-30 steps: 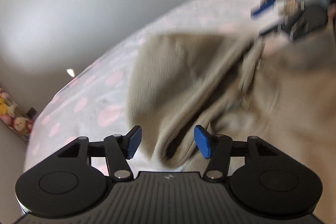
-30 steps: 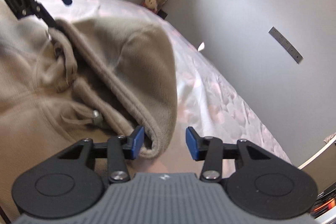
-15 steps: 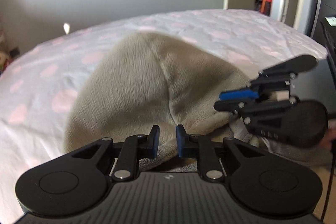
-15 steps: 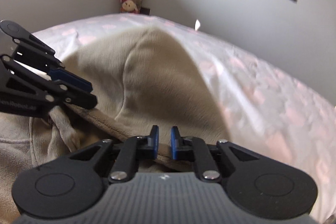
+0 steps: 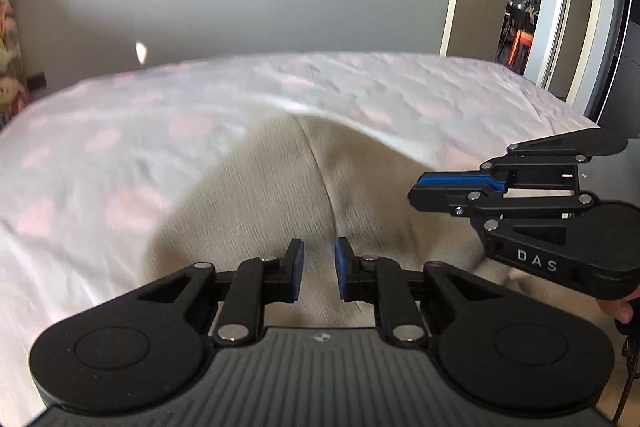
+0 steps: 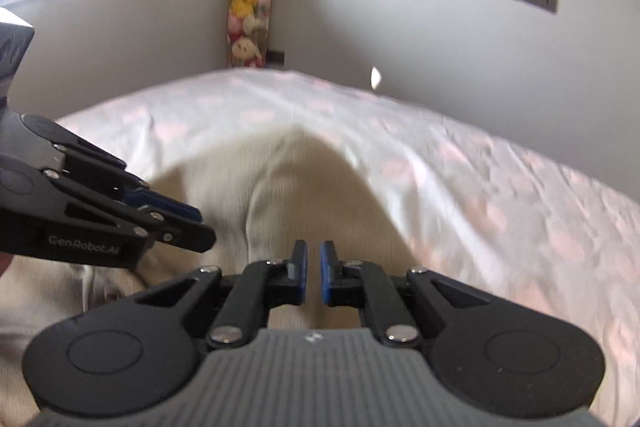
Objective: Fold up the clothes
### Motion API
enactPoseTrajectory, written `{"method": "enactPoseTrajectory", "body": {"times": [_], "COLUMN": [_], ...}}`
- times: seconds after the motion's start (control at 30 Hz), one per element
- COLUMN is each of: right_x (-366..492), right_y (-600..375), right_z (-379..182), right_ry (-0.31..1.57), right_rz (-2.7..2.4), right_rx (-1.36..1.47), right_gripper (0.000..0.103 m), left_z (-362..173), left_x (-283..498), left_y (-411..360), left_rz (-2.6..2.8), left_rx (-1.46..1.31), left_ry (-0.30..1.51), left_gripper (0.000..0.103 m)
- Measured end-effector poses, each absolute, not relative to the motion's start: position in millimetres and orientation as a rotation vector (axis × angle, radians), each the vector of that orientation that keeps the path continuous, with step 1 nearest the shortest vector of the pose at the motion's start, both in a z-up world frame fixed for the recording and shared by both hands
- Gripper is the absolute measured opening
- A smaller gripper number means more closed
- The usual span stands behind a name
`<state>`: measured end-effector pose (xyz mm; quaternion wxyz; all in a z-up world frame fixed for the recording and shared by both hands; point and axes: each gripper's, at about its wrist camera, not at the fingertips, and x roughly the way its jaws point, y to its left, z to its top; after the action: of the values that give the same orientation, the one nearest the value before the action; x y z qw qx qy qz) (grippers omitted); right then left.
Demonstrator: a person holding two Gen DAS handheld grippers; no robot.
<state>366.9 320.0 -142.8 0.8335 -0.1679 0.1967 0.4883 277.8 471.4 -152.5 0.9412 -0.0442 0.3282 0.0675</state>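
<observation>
While our two hands sit side by side, the beige hoodie [image 5: 256, 211] lies on the bed [image 5: 100, 163], its hood stretched ahead of us. Our left gripper [image 5: 318, 275] is pinched on the hood's near edge — cloth fills the narrow gap. Our right gripper [image 6: 313, 273] has just been closing and now clamps that edge too — pads almost meeting.

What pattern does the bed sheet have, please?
White bed sheet with pale pink spots, clearest from the right wrist.

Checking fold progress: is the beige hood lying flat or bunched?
Mostly flat: the hood spreads over the dotted bedsheet with its centre seam straight.
</observation>
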Motion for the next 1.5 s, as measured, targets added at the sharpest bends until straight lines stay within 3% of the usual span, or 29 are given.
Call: {"method": "enactPoseTrajectory", "body": {"times": [0.6, 0.83, 0.9, 0.93, 0.97, 1.0, 1.03, 1.13, 1.23, 1.37, 1.5], "right_x": [471.0, 468.6, 464.6, 462.3, 460.4, 460.7, 461.8, 476.6, 492.2, 494.0, 480.3], "right_y": [363.5, 374.3, 366.8, 356.2, 343.5, 329.7, 315.8, 284.9, 259.5, 261.0, 282.5], "right_z": [-228.2, -222.7, -206.0, -195.9, -186.7, -179.5, -173.1, -171.6, -176.0, -203.3, -218.2], "right_ry": [0.686, 0.704, 0.7, 0.689, 0.683, 0.686, 0.693, 0.77, 0.862, 1.001, 0.983], "right_rz": [0.839, 0.835, 0.847, 0.864, 0.884, 0.893, 0.898, 0.87, 0.834, 0.83, 0.875], "right_rx": [-0.149, -0.208, -0.216, -0.186, -0.155, -0.129, -0.105, -0.016, 0.079, 0.158, 0.094], "right_gripper": [0.004, 0.004, 0.005, 0.011, 0.018, 0.023, 0.031, 0.04, 0.063, 0.063, 0.062], "left_z": [-220.4, -211.0, -196.6, -188.6, -180.5, -174.3, -168.5, -163.0, -177.2, -208.9, -222.8], "left_x": [314.5, 313.1, 305.9, 296.7, 285.7, 275.7, 266.0, 248.1, 247.7, 253.3, 257.6], "left_y": [548.2, 543.7, 543.2, 542.9, 542.6, 543.2, 544.0, 560.0, 575.5, 581.5, 580.1], "left_rz": [0.282, 0.29, 0.278, 0.257, 0.239, 0.244, 0.255, 0.298, 0.316, 0.334, 0.347], "left_rx": [-0.224, -0.206, -0.221, -0.216, -0.198, -0.183, -0.17, -0.255, -0.397, -0.527, -0.535], "left_ry": [0.739, 0.749, 0.749, 0.727, 0.698, 0.677, 0.658, 0.647, 0.702, 0.783, 0.75], "left_gripper": [0.013, 0.013, 0.026, 0.032, 0.05, 0.061, 0.063, 0.064, 0.067, 0.068, 0.073]}}
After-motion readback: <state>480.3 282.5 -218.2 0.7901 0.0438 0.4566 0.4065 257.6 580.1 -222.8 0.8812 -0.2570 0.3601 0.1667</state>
